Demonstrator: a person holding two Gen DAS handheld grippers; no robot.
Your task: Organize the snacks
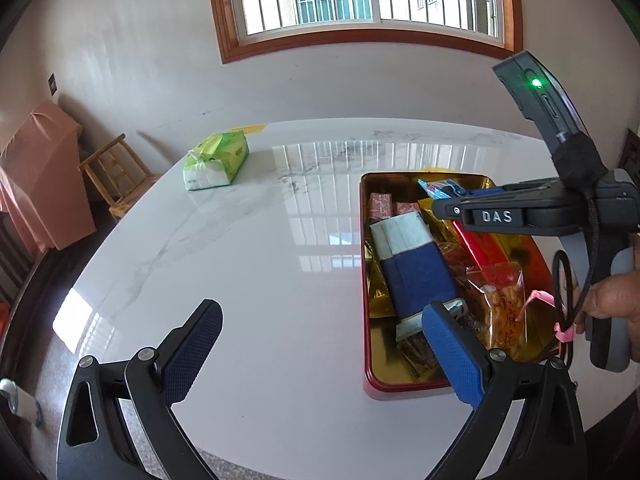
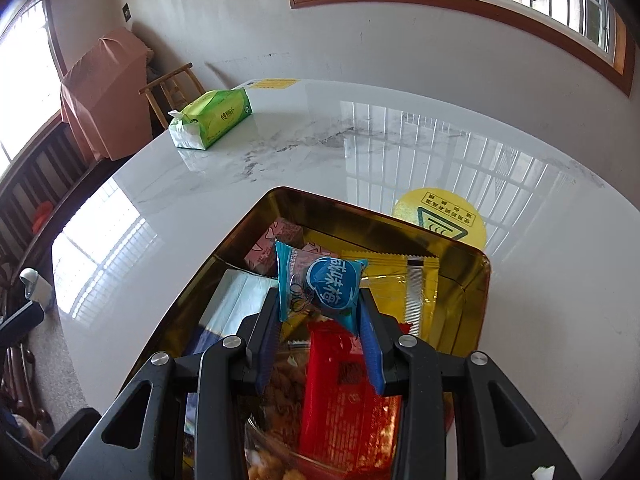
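Observation:
A red tin with a gold inside [image 1: 370, 364] sits on the white marble table and holds several snacks: a blue and white packet [image 1: 416, 272], a red bar [image 2: 344, 396], a yellow sachet [image 2: 400, 284], pink boxes [image 1: 380, 205] and a clear bag of fried snacks [image 1: 504, 304]. My right gripper [image 2: 320, 300] is shut on a small blue wrapped snack [image 2: 320, 284] and holds it above the far part of the tin [image 2: 476, 292]. The same gripper shows from the side in the left wrist view [image 1: 436, 200]. My left gripper [image 1: 320, 320] is open and empty, above the table at the tin's left edge.
A green tissue pack [image 1: 216, 160] lies at the table's far left. A round yellow sticker [image 2: 440, 216] is on the table behind the tin. A wooden stool [image 1: 116, 172] and a pink-covered object [image 1: 40, 172] stand beyond the left edge.

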